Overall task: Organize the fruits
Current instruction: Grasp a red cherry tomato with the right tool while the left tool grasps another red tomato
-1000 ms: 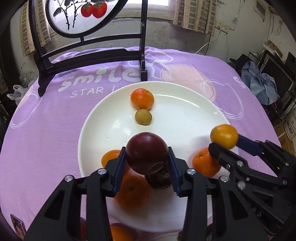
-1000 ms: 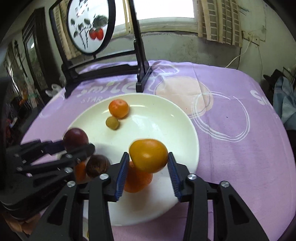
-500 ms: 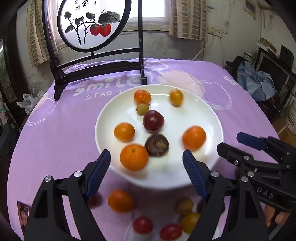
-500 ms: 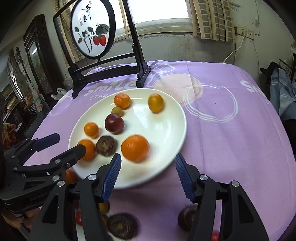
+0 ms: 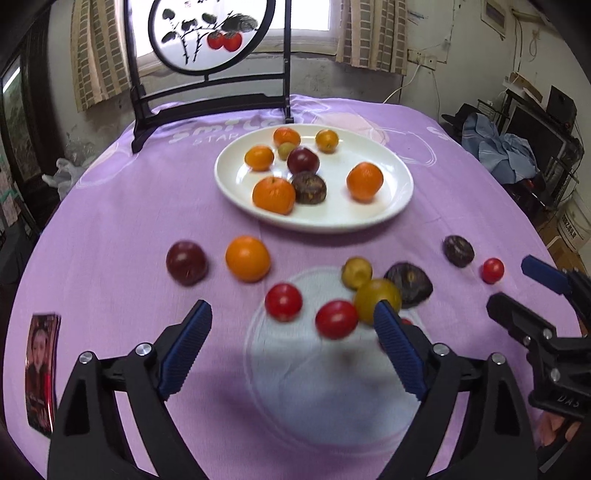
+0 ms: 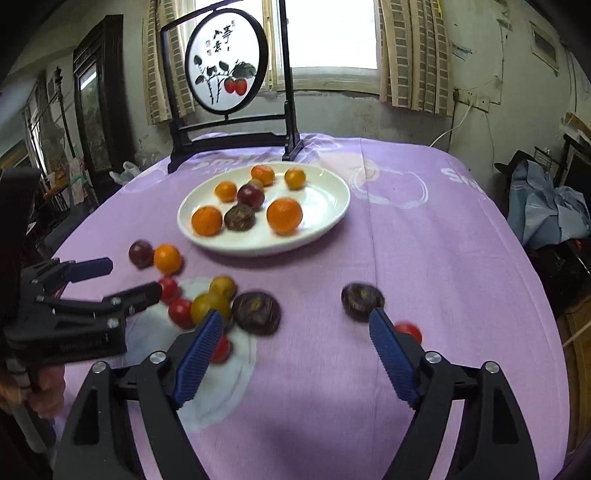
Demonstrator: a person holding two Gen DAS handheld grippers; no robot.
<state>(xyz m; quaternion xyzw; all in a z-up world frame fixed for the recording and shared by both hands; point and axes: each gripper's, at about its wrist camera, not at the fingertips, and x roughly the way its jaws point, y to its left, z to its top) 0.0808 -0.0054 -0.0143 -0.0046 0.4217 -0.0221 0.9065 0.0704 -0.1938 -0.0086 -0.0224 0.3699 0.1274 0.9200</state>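
A white plate [image 5: 388,173] at mid-table holds several oranges, a dark red plum [image 5: 303,160], a brown passion fruit [image 5: 309,187] and a small yellow-orange fruit [image 5: 327,140]. Loose on the purple cloth nearer me lie a plum [image 5: 186,262], an orange [image 5: 247,258], two red tomatoes [image 5: 283,301], yellow fruits [image 5: 376,299] and passion fruits [image 6: 362,301]. My left gripper [image 5: 291,314] hovers over the tomatoes, jaws opening, gripping nothing. My right gripper [image 6: 295,317] hangs over bare cloth between two passion fruits, jaws opening, empty.
A black-framed round painted screen [image 5: 207,33] stands at the table's far edge behind the plate. A photo card [image 5: 42,369] lies at the near left. A small tomato [image 5: 492,270] sits near the right edge. Furniture and clothes crowd the room on the right.
The left gripper let go of the dark red plum and the right let go of the yellow-orange fruit; both now lie on the plate. Both grippers opened and drew back toward the near edge.
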